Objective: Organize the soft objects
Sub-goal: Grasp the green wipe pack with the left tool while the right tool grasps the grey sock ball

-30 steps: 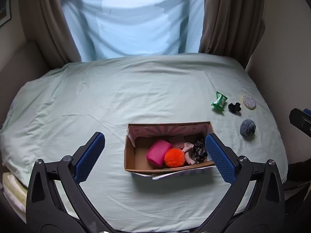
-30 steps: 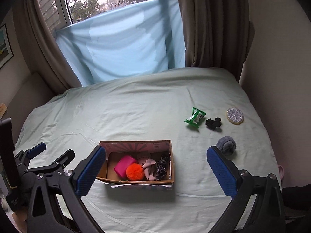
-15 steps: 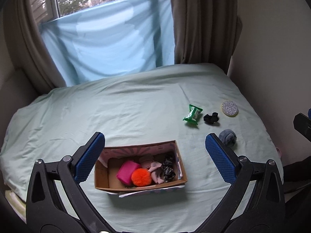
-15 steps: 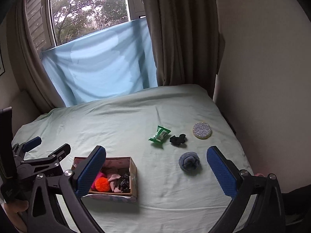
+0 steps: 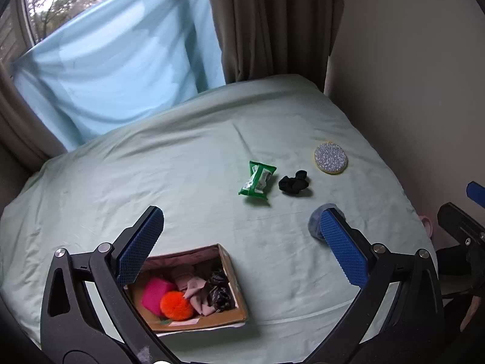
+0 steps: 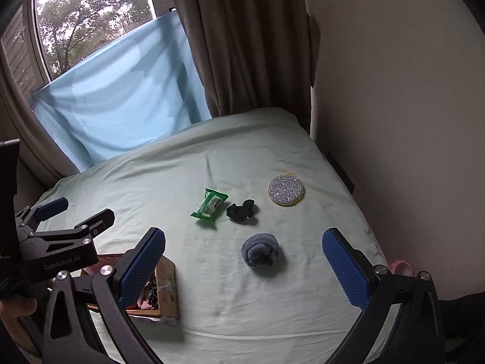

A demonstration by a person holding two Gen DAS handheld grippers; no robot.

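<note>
Socks first, probably: the rolled grey sock [image 6: 261, 250] lies centred between the wide-open, empty right hand-held gripper [image 6: 242, 261], lined up for a pick. Cardboard box [image 5: 194, 288] waits at seven o'clock beneath the open left hand-held gripper [image 5: 239, 248].

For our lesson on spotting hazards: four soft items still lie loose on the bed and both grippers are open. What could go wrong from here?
1. The grey roll is soft, so the right gripper might pinch the sheet along with it.
2. The box sits near the bed's front edge and could be pushed off by a hard drop.
3. The round pad lies flat, so the fingers may slide over it.
</note>
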